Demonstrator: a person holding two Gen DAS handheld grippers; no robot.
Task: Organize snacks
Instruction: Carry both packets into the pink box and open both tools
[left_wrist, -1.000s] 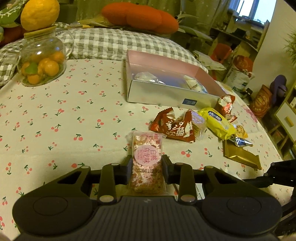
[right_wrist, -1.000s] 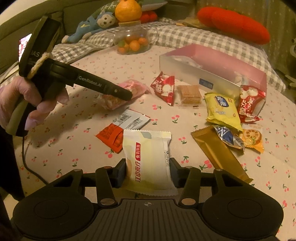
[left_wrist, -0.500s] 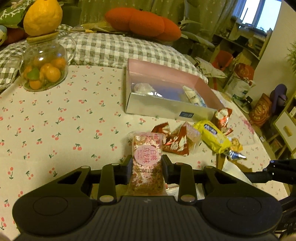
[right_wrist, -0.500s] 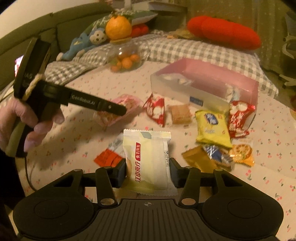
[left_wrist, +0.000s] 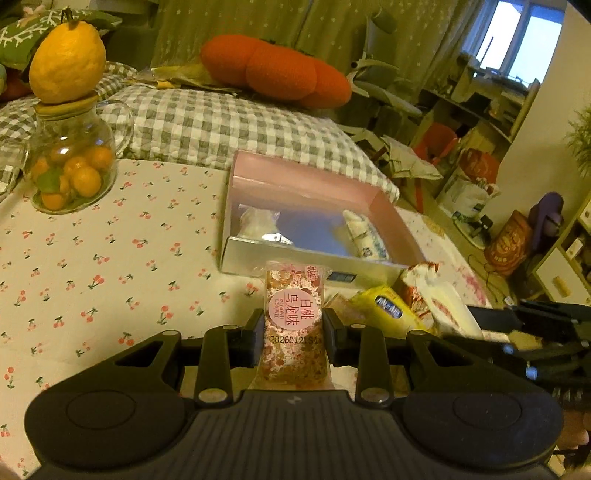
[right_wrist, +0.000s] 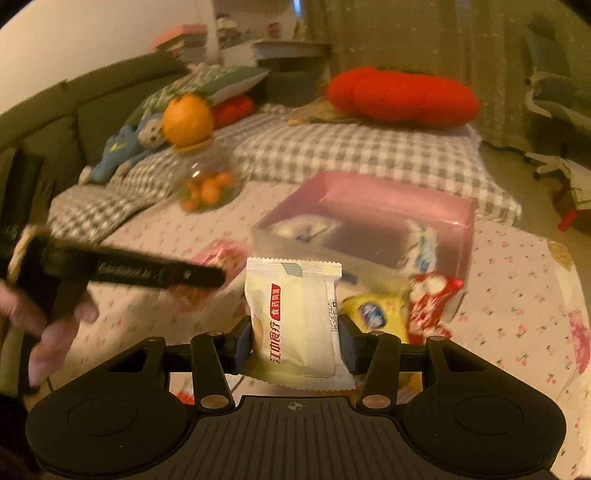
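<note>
Left claw (left_wrist: 294, 334) pinches pink snack packet (left_wrist: 294, 321), right claw (right_wrist: 296, 341) pinches cream packet (right_wrist: 297, 321); blurred pink box (right_wrist: 369, 218) behind.

Two wrist views, angled down, sharing pink box (left_wrist: 317, 221) (right_wrist: 369, 206).

Left gripper (left_wrist: 293, 334): matte black plastic body with a ribbed grey-black deck nearest the camera, bearing a small pale mark at centre. Two rounded lobes flank the deck, each with a shallow circular recess. Angled linkage bars run forward to the fingers (left_wrist: 251, 338); brass-coloured round pins sit at the bar ends, smaller pale rivets further out.

Right gripper (right_wrist: 295, 338): same build, deck marked with a small crosshair emblem.

In the right wrist view the left gripper's side shows as a slim black bar with blurred white lettering, and pale cord is wound round its handle.
</note>
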